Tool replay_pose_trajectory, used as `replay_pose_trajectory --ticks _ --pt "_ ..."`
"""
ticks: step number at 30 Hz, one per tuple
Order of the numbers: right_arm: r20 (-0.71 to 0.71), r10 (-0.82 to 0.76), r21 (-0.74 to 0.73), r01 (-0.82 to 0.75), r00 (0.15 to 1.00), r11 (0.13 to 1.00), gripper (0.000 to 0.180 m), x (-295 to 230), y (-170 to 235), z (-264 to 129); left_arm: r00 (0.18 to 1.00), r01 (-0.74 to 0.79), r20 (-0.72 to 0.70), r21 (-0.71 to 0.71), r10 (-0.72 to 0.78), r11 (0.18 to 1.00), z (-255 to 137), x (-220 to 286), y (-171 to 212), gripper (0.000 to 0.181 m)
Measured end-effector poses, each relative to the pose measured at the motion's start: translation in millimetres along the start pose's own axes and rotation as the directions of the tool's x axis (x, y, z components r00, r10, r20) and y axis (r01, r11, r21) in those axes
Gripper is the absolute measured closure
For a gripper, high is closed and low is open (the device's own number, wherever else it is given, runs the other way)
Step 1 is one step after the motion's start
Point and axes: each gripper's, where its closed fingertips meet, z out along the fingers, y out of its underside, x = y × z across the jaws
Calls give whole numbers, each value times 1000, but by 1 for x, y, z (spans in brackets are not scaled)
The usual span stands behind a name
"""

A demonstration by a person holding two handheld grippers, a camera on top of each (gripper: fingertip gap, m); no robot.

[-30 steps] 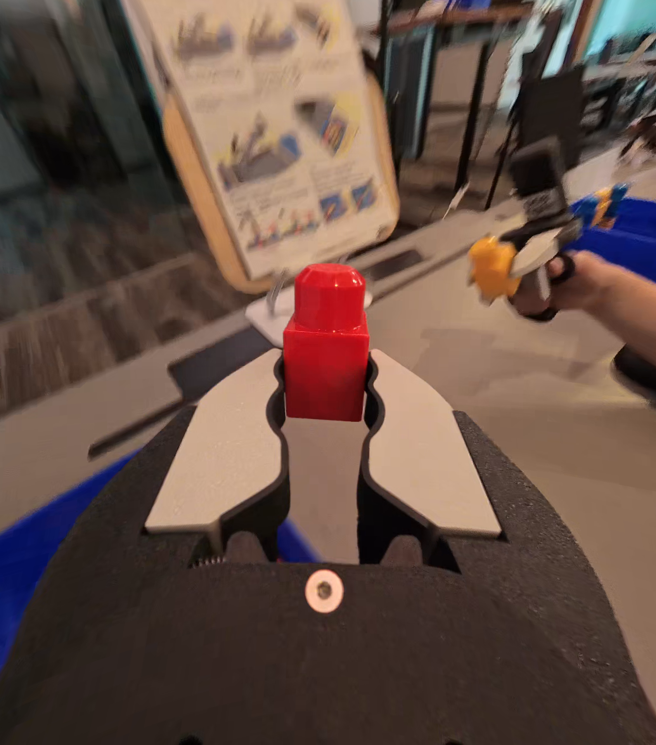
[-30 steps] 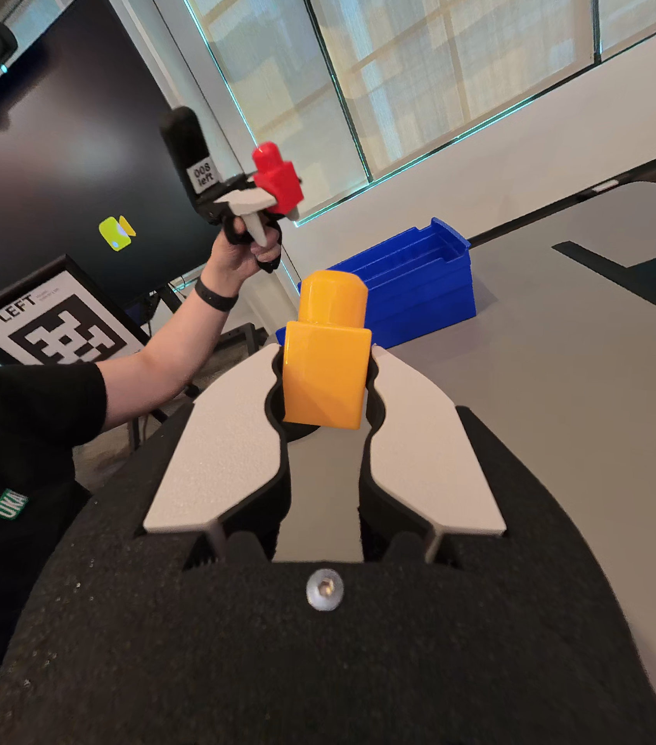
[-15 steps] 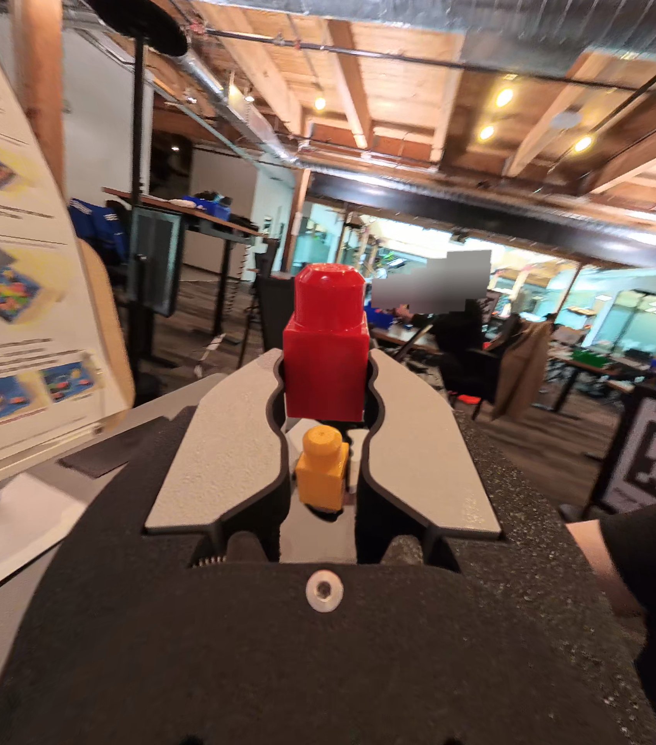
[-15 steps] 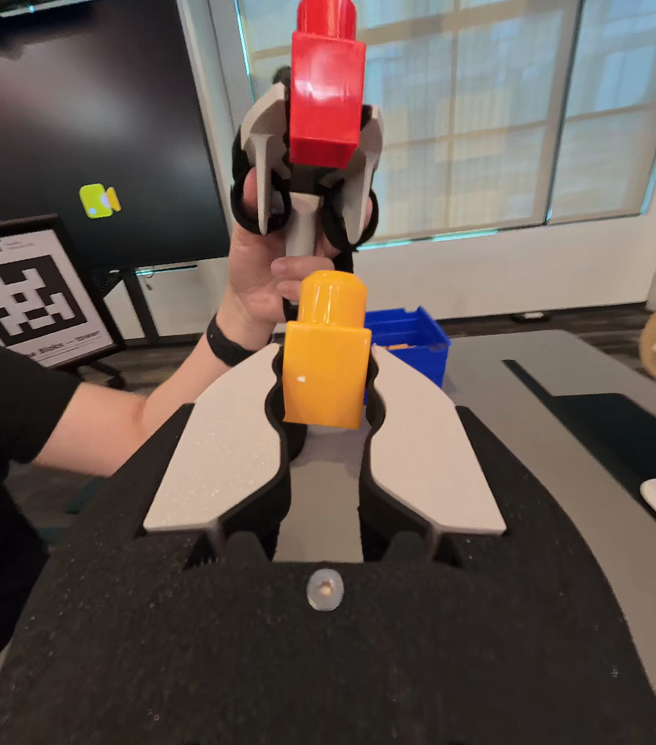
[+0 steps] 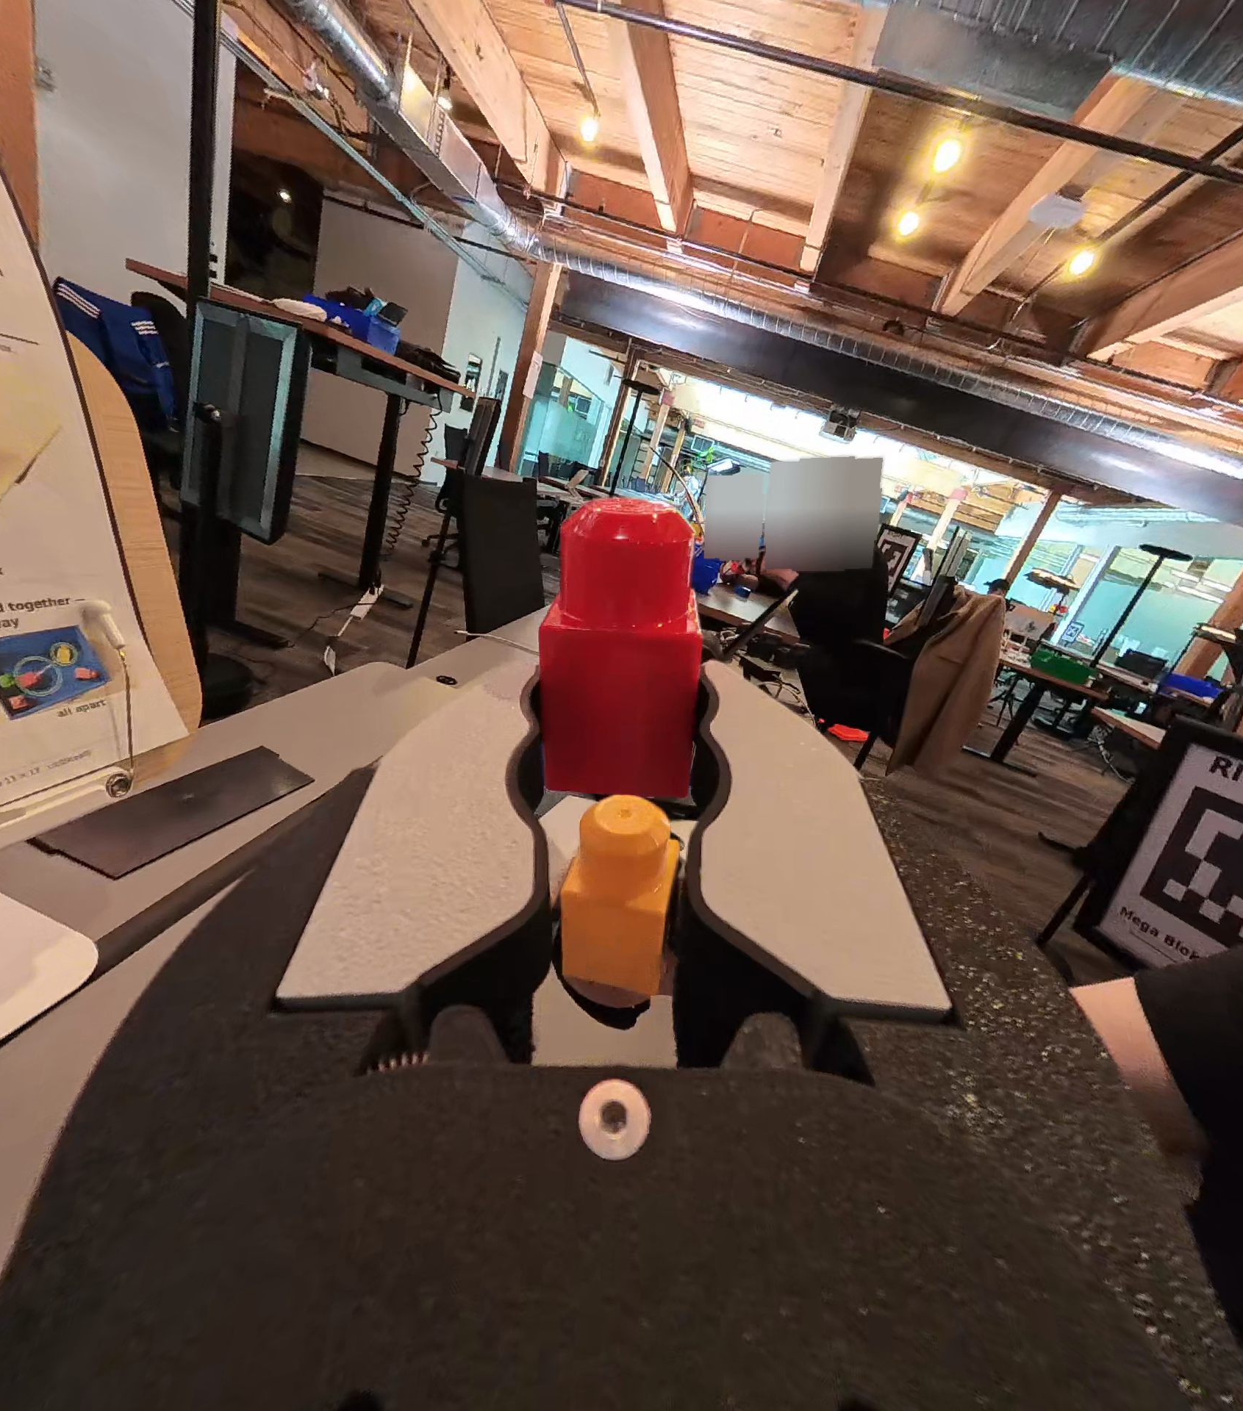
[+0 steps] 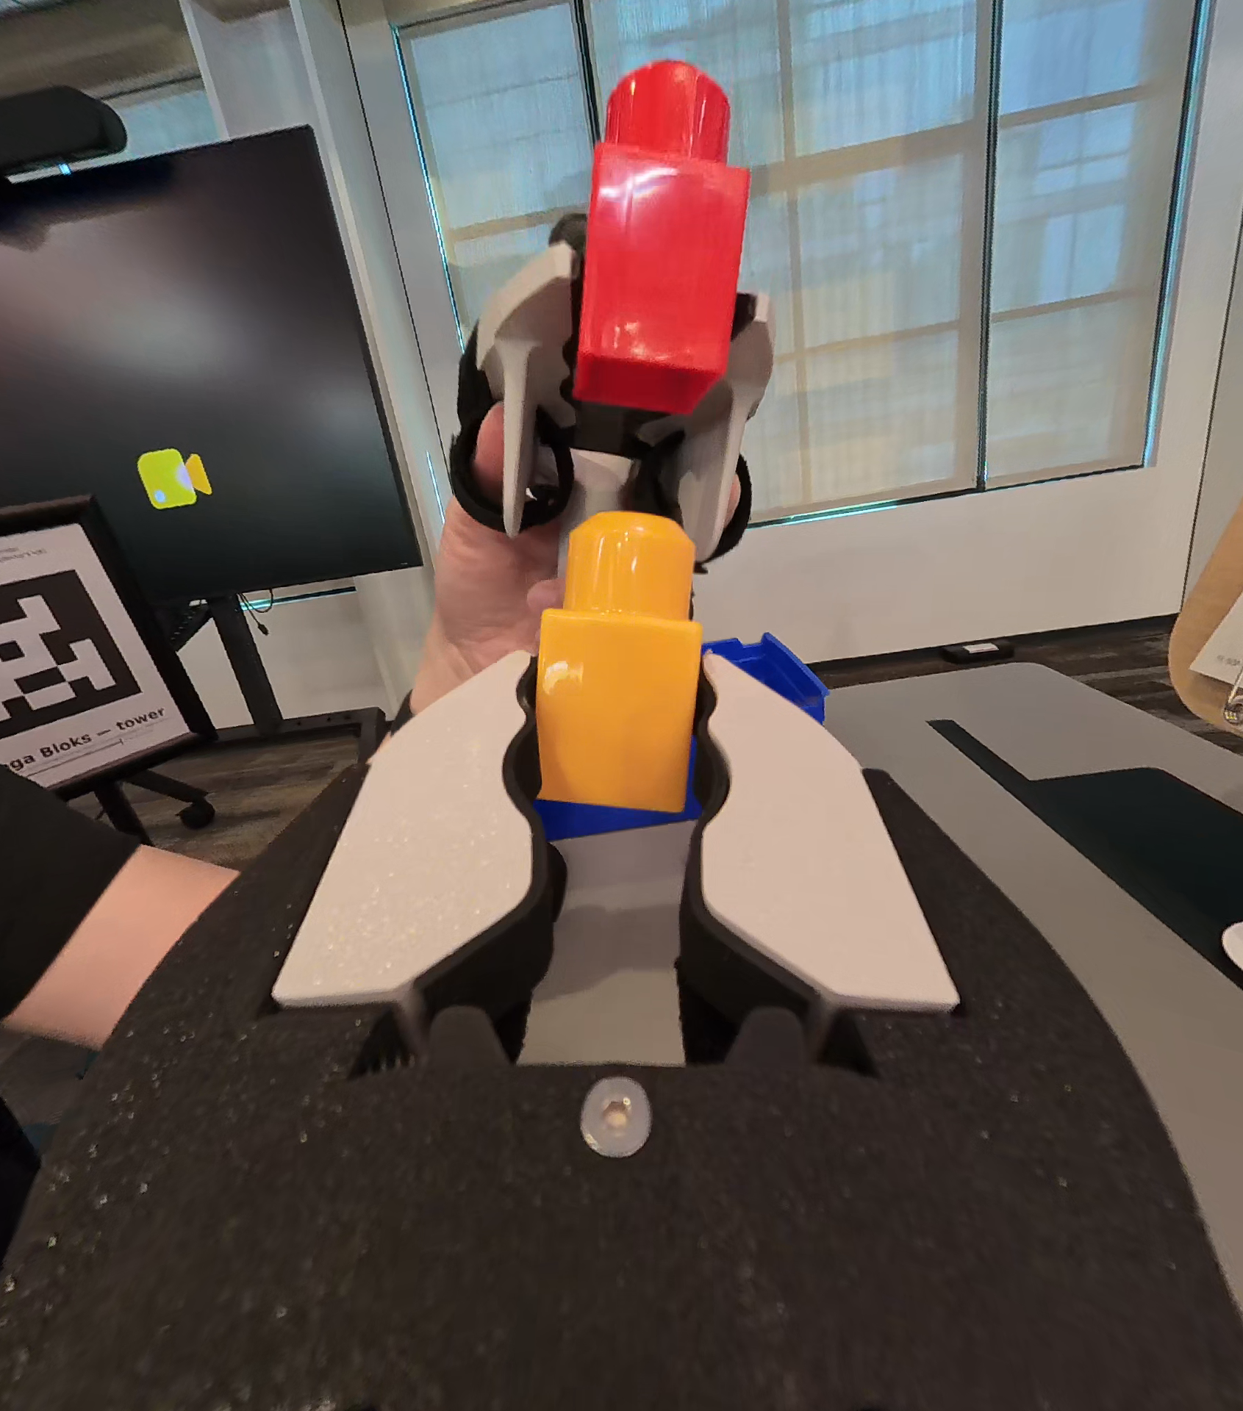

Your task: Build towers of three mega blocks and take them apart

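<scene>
Mega blocks in play: two, both off the tabletop, one per pair of tongs. Red block [image 5: 619,664] is clamped between the tips of the left tongs [image 5: 619,733], stud up, hollow base facing down and left uncovered. Orange block [image 6: 616,687] is clamped the same way in the right tongs [image 6: 616,733], stud up and clear of the fingers. Each grip sits on the block's flat side walls, so both mating faces stay free: stud on the orange, socket on the red.

Alignment: the two tongs face each other. Right wrist view shows the red block above and beyond the orange stud, slightly tilted, with a clear gap between them. Left wrist view shows the orange block [image 5: 622,901] below the red one, framed in the slot between the left fingers [image 5: 435,840], roughly centred. Not yet touching.

Judgement: first join of a tower, red onto orange; third block not yet in hand. Next move likely calls for levelling the red block, then pressing straight down along the stud axis. Risk: a tilted press could jam on the stud edge or twist a block in its grip.

Blue bin [image 6: 771,679] sits on the grey tabletop [image 6: 985,733] beyond the right tongs; contents not visible.
</scene>
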Motion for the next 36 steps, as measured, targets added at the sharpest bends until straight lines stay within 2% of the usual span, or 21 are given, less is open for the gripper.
replay_pose_trajectory --ticks 3,10,16,26,36 --pt "-6 -22 -12 22 1000 1000 144 -2 -5 -1 1000 -11 2 -7 11 1000 -2 4 1 145" --pt "70 15 19 -17 997 1000 144 -18 -18 -3 992 -10 -124 33 14 999 10 27 3 145" --pt "81 -3 35 1 997 999 144 -24 -28 -5 993 0 -121 9 2 1000 26 25 14 145" --pt "54 -7 28 5 998 1000 144 -18 -28 -9 990 24 -137 -23 -27 999 32 27 21 145" --pt "20 -1 58 0 1000 998 144 -9 -31 -19 995 25 -95 -67 -31 997 42 19 34 145"
